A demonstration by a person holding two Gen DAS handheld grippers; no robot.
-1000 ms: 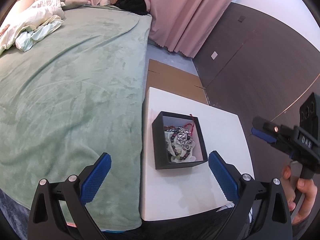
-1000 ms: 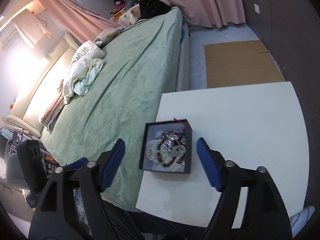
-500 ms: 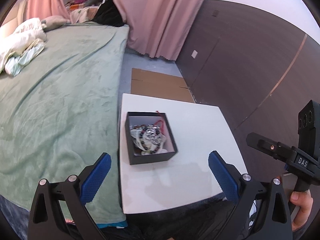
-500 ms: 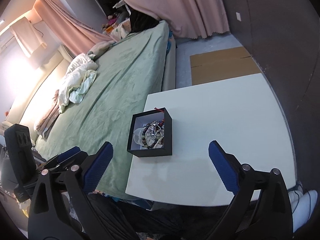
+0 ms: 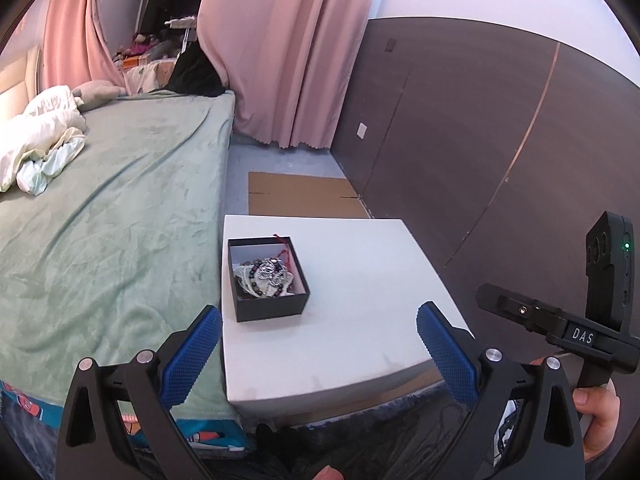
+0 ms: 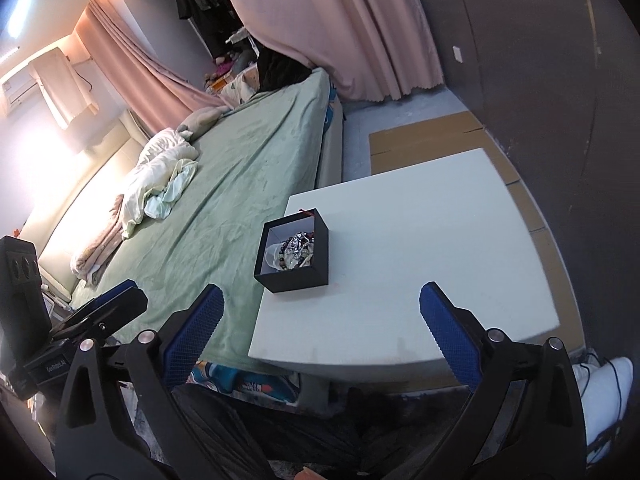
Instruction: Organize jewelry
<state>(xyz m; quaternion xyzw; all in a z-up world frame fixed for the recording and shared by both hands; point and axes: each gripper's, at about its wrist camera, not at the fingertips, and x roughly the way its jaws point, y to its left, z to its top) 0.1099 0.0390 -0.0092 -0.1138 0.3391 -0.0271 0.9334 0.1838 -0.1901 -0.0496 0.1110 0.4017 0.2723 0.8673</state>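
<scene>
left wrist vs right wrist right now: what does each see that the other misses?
Left wrist only: the right gripper seen from the side, with the hand on its handle.
Right wrist only: a white shoe on the floor, an air conditioner high on the wall, and the left gripper from the side.
Both: the open black box of jewelry on the white table, green bed, pink curtains, flat cardboard.
</scene>
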